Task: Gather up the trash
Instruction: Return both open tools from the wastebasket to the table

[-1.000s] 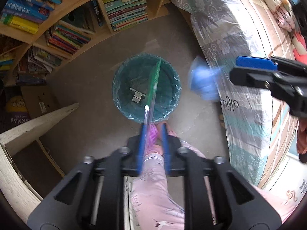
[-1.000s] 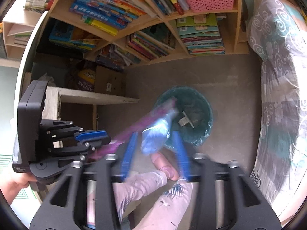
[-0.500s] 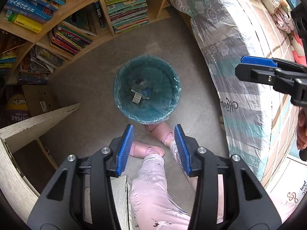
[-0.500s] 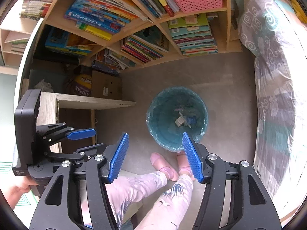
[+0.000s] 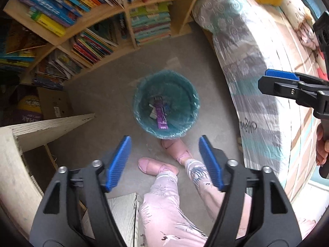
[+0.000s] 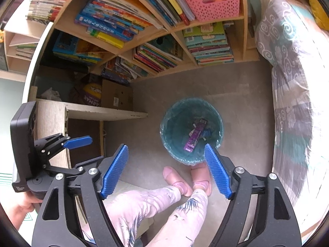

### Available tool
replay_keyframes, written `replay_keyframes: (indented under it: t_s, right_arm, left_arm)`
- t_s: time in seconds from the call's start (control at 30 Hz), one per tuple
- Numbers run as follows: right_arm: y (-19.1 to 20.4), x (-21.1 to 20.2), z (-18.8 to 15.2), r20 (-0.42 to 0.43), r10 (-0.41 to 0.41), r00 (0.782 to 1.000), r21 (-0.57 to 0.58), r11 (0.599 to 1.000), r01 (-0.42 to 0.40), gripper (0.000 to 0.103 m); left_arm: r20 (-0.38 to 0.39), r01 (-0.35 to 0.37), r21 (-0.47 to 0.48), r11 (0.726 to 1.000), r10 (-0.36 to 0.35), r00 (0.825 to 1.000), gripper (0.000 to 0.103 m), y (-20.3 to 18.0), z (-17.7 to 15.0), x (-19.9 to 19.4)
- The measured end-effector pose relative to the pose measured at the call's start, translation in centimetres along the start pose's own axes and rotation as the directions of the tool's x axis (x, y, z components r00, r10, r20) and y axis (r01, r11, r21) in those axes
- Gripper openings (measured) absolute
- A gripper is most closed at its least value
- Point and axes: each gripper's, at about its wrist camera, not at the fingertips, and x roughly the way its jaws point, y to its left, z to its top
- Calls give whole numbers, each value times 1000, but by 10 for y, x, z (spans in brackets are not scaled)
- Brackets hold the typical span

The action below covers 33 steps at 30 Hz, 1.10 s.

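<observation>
Big stuff first: the bed (image 5: 257,65) runs down the right side and the bookshelf (image 6: 156,41) sits at the back, crammed with books. On the floor (image 6: 242,94) between them stands the teal-lined trash bin (image 6: 168,127), right at the person's pink slippers (image 5: 156,165). A purple wrapper (image 6: 194,136) lies inside it with smaller scraps. The left gripper (image 5: 164,162) and right gripper (image 6: 166,169) both hang above, jaws wide apart, holding nothing.
</observation>
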Motion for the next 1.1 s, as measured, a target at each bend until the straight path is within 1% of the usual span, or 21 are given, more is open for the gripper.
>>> replay_keyframes:
  t_s: [0.03,0.13,0.2,0.3,0.4,0.47,0.53,0.6,0.67,0.73,0.77,0.87,0.97,1.0,1.07,1.1]
  right_arm:
    - [2,-4,3,9,-7,1000,-4,1000,7,88]
    - [12,-13,10,36,-59,998,-37,997,60,89]
    - [20,-18,15,58,-74,996,-70,995,78,89]
    - [36,-25,23,80,-91,993,-128,987,100,89]
    - [56,-33,33,107,-87,990,-191,976,107,89]
    - [72,-40,38,123,-78,989,-238,966,105,89]
    - [93,-46,44,135,-65,989,-298,949,103,89]
    - [116,-50,50,122,-28,992,-357,931,70,89]
    - [142,-52,55,113,-4,994,-428,902,53,90]
    - [168,-53,56,120,14,993,-496,867,48,90]
    - [183,-54,56,122,30,992,-536,843,40,90]
    - [218,-51,60,95,69,993,-607,795,3,90]
    - [260,-45,60,40,119,992,-663,746,-63,90]
    - [270,-43,59,25,131,991,-675,733,-80,90]
    - [294,-40,56,-5,156,988,-704,701,-115,90]
    - [309,-39,54,-15,167,986,-724,678,-126,90]
  left_arm:
    - [12,-7,-5,1000,7,1000,76,1,0,-5]
    - [60,-32,-17,999,33,998,83,6,-3,-27]
    - [89,-47,-32,998,50,995,85,11,-7,-43]
    - [123,-51,-73,996,60,991,86,23,-14,-64]
    - [155,-74,-112,991,91,984,91,36,-25,-87]
    - [180,-88,-137,987,113,977,91,45,-32,-103]
    - [209,-93,-172,981,129,969,91,57,-41,-123]
    - [241,-82,-210,974,132,962,94,70,-52,-144]
    - [279,-76,-249,966,146,949,95,84,-66,-168]
    - [304,-93,-269,959,176,936,96,92,-80,-186]
    - [310,-114,-286,951,205,928,96,99,-89,-197]
    - [314,-156,-339,928,268,911,96,115,-112,-220]
    - [308,-199,-412,889,341,888,96,137,-142,-242]
    - [299,-215,-444,870,370,880,96,146,-156,-250]
    - [285,-230,-488,842,403,870,96,160,-174,-259]
    - [271,-237,-520,821,421,865,96,169,-188,-264]
